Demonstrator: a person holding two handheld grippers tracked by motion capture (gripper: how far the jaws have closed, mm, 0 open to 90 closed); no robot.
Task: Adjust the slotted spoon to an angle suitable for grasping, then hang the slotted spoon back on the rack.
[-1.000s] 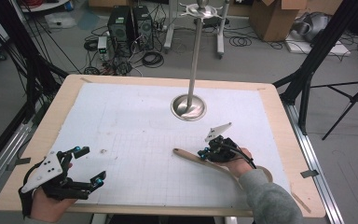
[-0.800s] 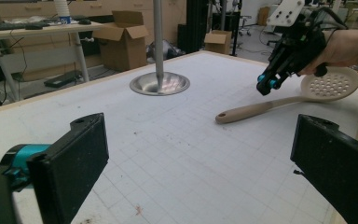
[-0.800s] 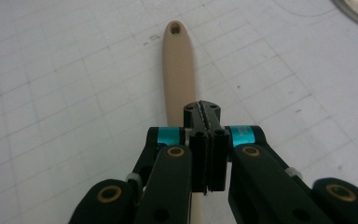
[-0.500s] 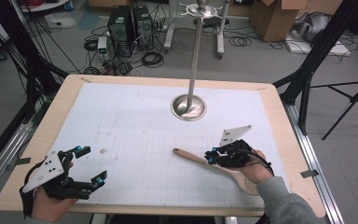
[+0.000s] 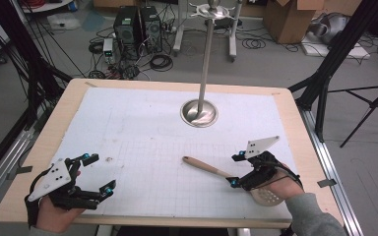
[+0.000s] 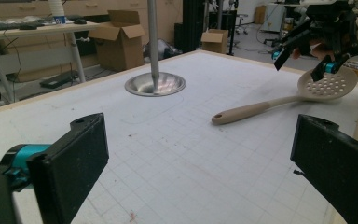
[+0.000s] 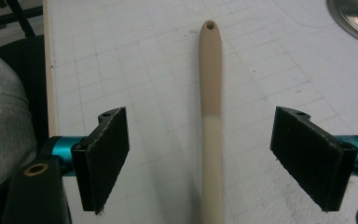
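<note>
Two hand-held grippers rest over a white gridded worktop (image 5: pixel 142 132) with a wooden border. Right gripper (image 5: pixel 239 169): its jaws have just been opening and now stand wide, with the slotted spoon (image 5: pixel 211 168) lying flat on the worktop between them but touched by neither pad. In the right gripper view the spoon's beige handle (image 7: pixel 211 116) runs straight ahead from between the jaws, roughly midway between the two black pads, and ends beyond them in a rounded tip with a small hole. In the left gripper view the same gripper (image 6: pixel 307 60) hangs just above the spoon's perforated bowl (image 6: pixel 327 85); whether its lower jaw tip grazes the bowl is hard to tell from that angle.

Left gripper (image 5: pixel 96 172): jaws wide, nothing between the pads, only bare grid ahead of them. Seen along these jaws, the spoon lies ahead and toward the right-hand jaw, handle end nearer the middle. A metal stand (image 5: pixel 199 112), with a round dish-shaped base and an upright pole, sits well ahead of both pairs of jaws, beyond the spoon's handle tip and apart from it.
</note>
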